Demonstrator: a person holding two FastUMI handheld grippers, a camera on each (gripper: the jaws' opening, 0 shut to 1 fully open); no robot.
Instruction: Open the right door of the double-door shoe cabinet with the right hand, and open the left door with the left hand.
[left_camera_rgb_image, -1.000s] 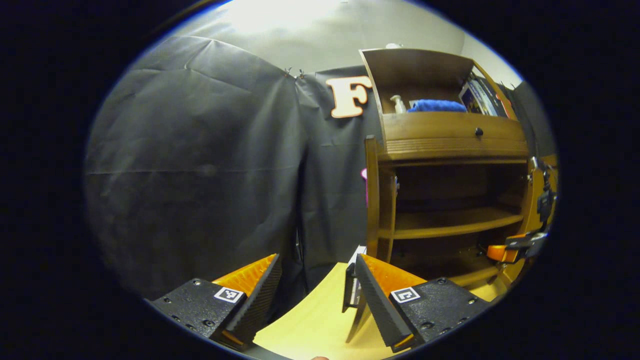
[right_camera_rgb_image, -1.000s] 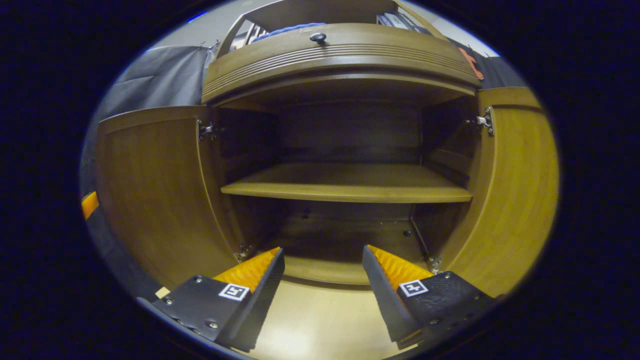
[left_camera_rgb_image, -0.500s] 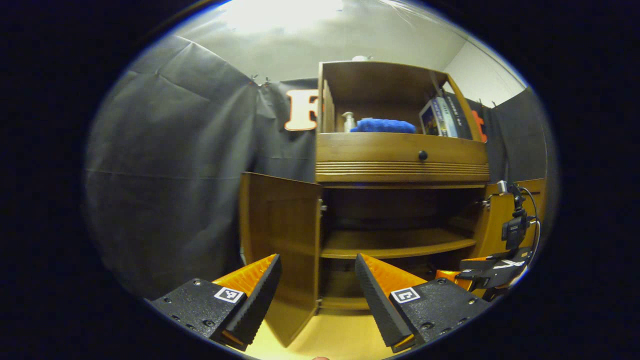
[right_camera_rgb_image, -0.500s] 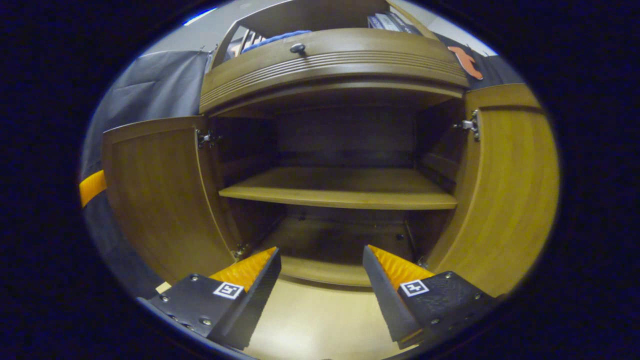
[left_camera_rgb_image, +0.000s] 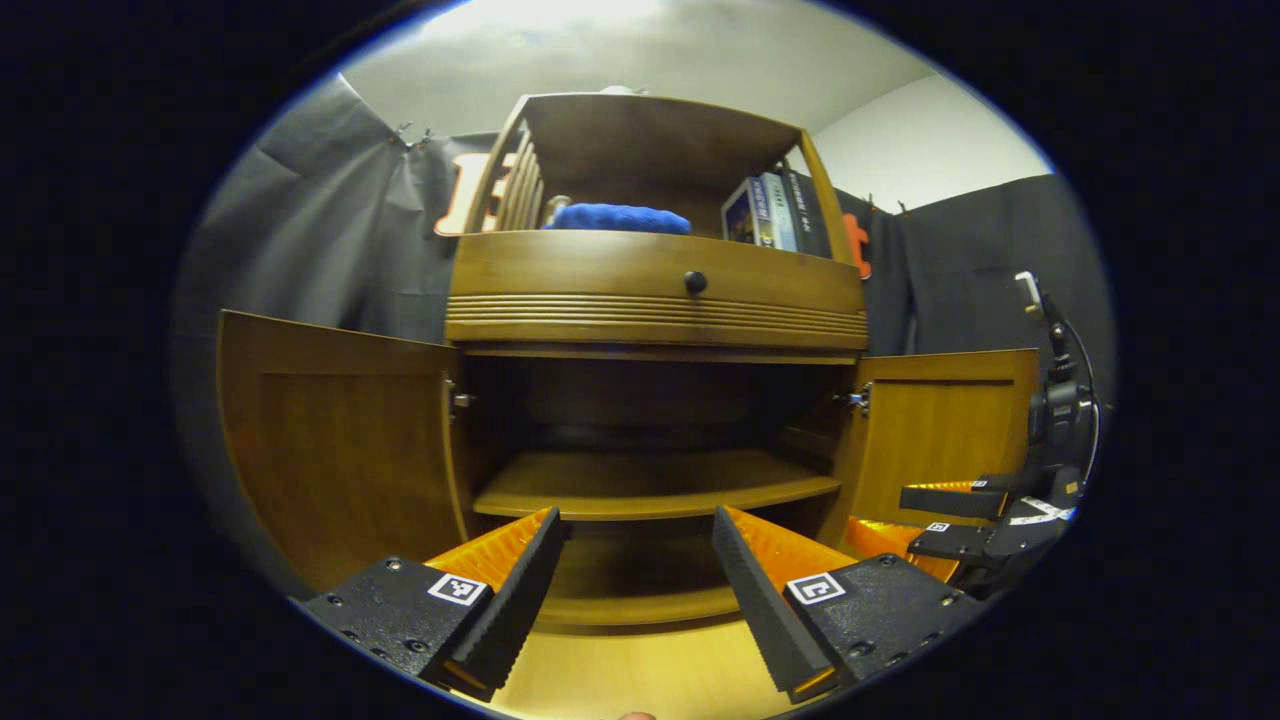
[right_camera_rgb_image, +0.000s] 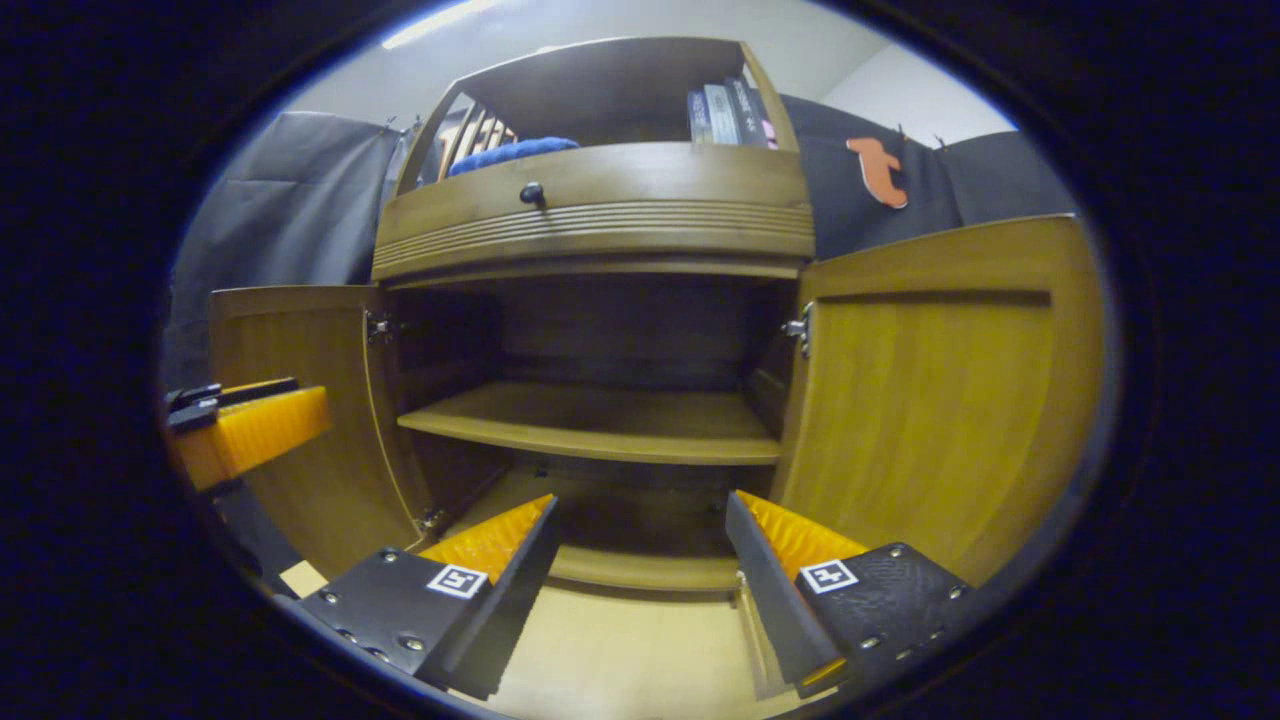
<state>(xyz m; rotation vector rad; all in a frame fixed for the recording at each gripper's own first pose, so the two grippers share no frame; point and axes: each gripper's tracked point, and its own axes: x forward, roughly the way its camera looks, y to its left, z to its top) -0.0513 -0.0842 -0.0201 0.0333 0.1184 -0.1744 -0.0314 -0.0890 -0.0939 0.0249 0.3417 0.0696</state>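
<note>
Both doors of the shoe cabinet (left_camera_rgb_image: 655, 400) stood swung wide: the left door (left_camera_rgb_image: 340, 440) out past the cabinet's left edge, the right door (right_camera_rgb_image: 930, 400) out past its right edge, each hanging on its hinge. The task looked essentially done.

The left gripper (left_camera_rgb_image: 632, 575) hung in front of the open lower compartment, its fingers spread wide and holding nothing. The right gripper (right_camera_rgb_image: 640, 570) did likewise, fingers wide apart and empty, near the front lip of the cabinet floor. The step in hand seemed to be pulling clear, and doing that well would mean drawing each gripper straight back, away from the cabinet's front edge, without brushing a door and nudging it shut.

Inside, one shelf (left_camera_rgb_image: 655, 485) crossed the compartment and nothing showed on it. Its back corners and the space beneath the shelf lay in shadow, so whether anything sat there could not be told. The door handles faced away and were hidden. Above the drawer (left_camera_rgb_image: 655, 290), a blue cloth (left_camera_rgb_image: 620, 218) and some books (left_camera_rgb_image: 775, 208) sat in the top cubby, only partly visible behind the drawer front.
</note>
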